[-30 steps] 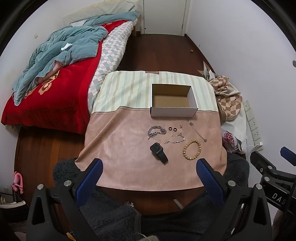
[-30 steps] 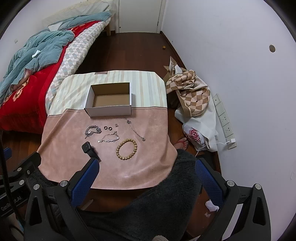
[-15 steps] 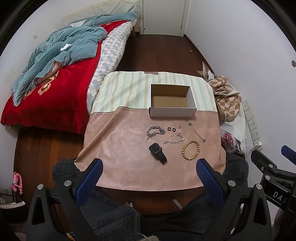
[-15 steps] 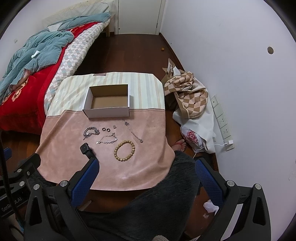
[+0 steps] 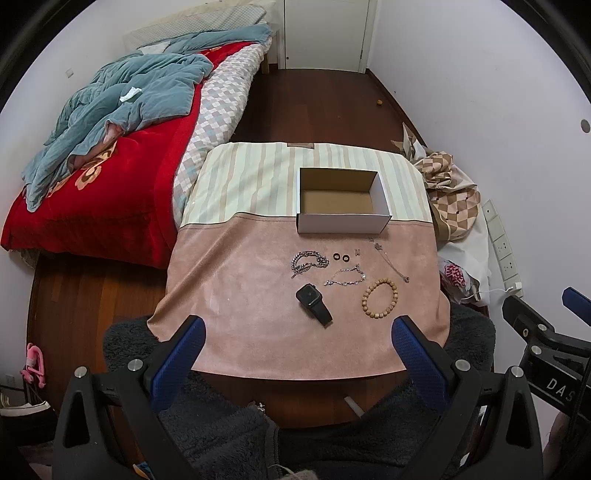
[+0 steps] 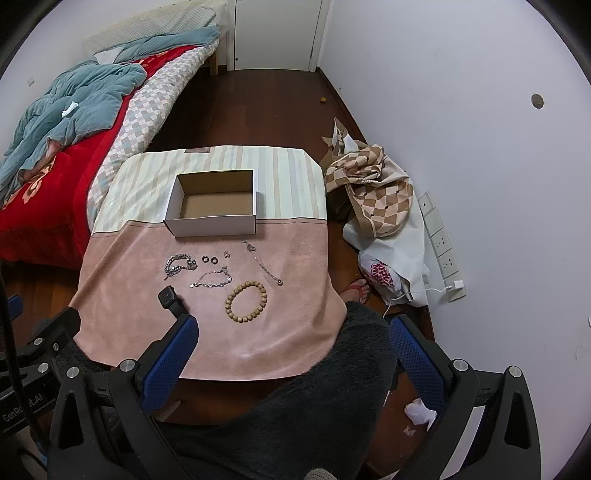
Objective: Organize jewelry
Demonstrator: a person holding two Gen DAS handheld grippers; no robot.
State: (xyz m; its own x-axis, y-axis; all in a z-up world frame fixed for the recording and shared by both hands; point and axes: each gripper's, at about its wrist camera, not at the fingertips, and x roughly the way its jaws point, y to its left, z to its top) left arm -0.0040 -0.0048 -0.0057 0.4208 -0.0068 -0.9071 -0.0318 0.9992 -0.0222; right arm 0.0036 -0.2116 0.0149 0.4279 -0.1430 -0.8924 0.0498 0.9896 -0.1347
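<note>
An empty white cardboard box (image 5: 341, 201) (image 6: 214, 205) stands on a small cloth-covered table (image 5: 236, 295). In front of it lie a silver chain bracelet (image 5: 308, 258) (image 6: 180, 264), two small dark rings (image 5: 340, 257) (image 6: 208, 259), a tiny earring (image 5: 357, 252), a thin silver bracelet (image 5: 345, 277) (image 6: 211, 278), a thin chain (image 5: 389, 258) (image 6: 263, 263), a wooden bead bracelet (image 5: 380, 298) (image 6: 246, 301) and a black smartwatch (image 5: 313, 303) (image 6: 170, 298). My left gripper (image 5: 295, 341) and right gripper (image 6: 291, 341) are open and empty, held high over the near table edge.
A bed (image 5: 110, 155) with a red cover and teal blanket stands left of the table. A checkered bag and plastic bags (image 6: 376, 199) lie by the right wall, with wall sockets (image 6: 439, 236). A dark fleece garment (image 6: 314, 387) hangs below the grippers. A white door (image 5: 325, 33) is at the back.
Both grippers have drifted slightly; the table and jewelry sit a little lower and closer in view. Nothing was touched.
</note>
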